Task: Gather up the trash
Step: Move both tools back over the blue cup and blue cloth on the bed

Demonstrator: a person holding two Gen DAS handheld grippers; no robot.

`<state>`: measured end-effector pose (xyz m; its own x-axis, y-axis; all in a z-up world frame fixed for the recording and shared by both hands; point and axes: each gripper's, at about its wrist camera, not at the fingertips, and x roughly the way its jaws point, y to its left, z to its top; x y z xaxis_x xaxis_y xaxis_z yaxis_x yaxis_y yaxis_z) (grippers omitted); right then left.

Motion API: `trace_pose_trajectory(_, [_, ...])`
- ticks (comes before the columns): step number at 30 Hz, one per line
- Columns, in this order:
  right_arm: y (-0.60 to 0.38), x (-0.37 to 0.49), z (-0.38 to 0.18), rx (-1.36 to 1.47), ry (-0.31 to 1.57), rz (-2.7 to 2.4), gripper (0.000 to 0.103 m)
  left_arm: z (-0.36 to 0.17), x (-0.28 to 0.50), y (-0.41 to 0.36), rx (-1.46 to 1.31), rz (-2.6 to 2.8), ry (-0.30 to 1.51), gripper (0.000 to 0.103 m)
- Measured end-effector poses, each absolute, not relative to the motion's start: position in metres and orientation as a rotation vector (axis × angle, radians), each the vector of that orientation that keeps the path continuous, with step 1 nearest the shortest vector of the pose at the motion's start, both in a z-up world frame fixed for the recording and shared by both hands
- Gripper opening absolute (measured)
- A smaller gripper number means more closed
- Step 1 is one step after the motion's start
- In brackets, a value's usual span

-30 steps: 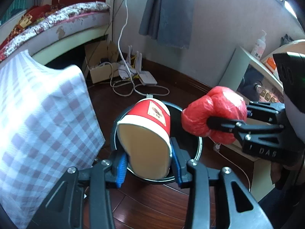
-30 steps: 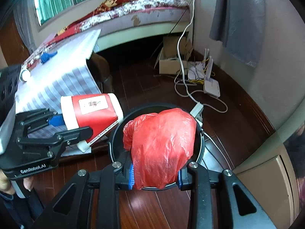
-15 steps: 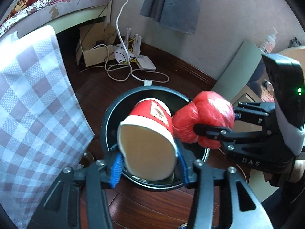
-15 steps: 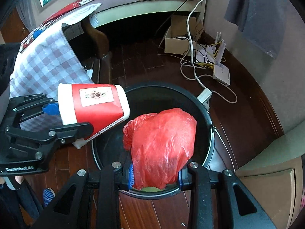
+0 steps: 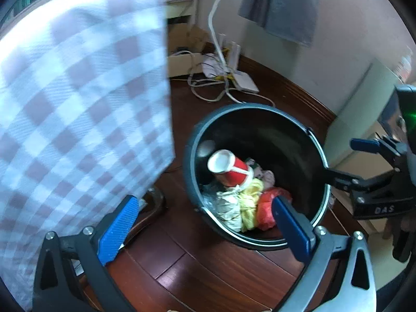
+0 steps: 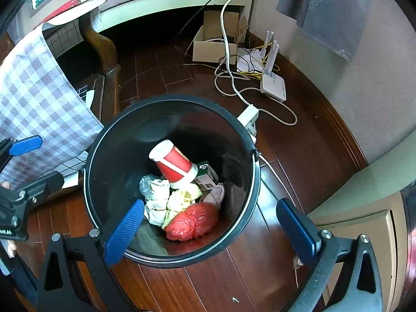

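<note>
Both grippers tilt steeply down over the black bin (image 6: pixel 253 182), left gripper (image 5: pixel 202 223) and right gripper (image 6: pixel 210 223) just sprung wide (nothing between the fingers); red cup (image 6: pixel 175 165) and red bag (image 6: pixel 192 221) lie inside.

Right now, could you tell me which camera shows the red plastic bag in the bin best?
The right wrist view: the red plastic bag lies whole and unobstructed in the bin. In the left wrist view the bag is partly hidden behind a blue pad of the left tongs.
</note>
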<state>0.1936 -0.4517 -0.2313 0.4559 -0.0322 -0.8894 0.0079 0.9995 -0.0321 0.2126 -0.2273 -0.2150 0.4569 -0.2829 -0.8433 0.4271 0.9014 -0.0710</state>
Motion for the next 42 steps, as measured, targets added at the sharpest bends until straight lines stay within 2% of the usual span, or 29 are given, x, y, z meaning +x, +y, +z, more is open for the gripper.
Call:
trace_pose_trajectory(16, [-0.427,0.181,-0.198,-0.026,1.017,0.01,0.102,-0.189,0.2,-0.207,0.141,-0.399,0.966,0.102])
trace_pose_trajectory(42, [-0.361,0.163,-0.087,0.027,0.791,0.067,0.102,-0.08,0.176,-0.121,0.038,-0.269,0.763,0.102])
